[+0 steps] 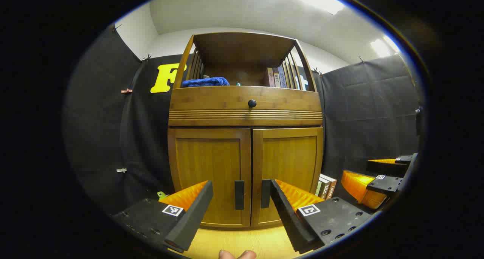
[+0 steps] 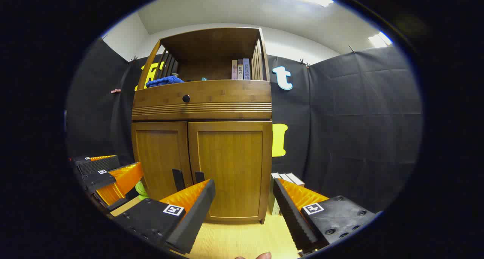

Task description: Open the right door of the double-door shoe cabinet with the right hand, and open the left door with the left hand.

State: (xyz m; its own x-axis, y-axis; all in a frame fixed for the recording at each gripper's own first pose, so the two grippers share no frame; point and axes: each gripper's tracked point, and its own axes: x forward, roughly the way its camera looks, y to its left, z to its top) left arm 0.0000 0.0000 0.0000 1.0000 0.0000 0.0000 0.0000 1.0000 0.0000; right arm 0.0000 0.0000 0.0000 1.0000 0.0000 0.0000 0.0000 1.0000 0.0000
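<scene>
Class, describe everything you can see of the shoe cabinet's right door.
The right door is a tall panel of warm brown wood with a raised frame around a flat centre. It is shut, upright, flush beside the left door. A dark vertical handle sits low on its inner edge. Nothing grips it.

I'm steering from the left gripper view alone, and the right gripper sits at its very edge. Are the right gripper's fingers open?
Observer: Yes. In the right gripper view, the right gripper has its fingers wide apart with nothing between them.
Operator: Is it lined up on its handle?
Observer: No. The right door handle lies left of the gap, just above the gripper's left finger. The gap frames the plain panel of the right door.
Operator: Is it touching the door yet?
Observer: It seems not. The floor shows between the fingertips and the foot of the cabinet.
</scene>
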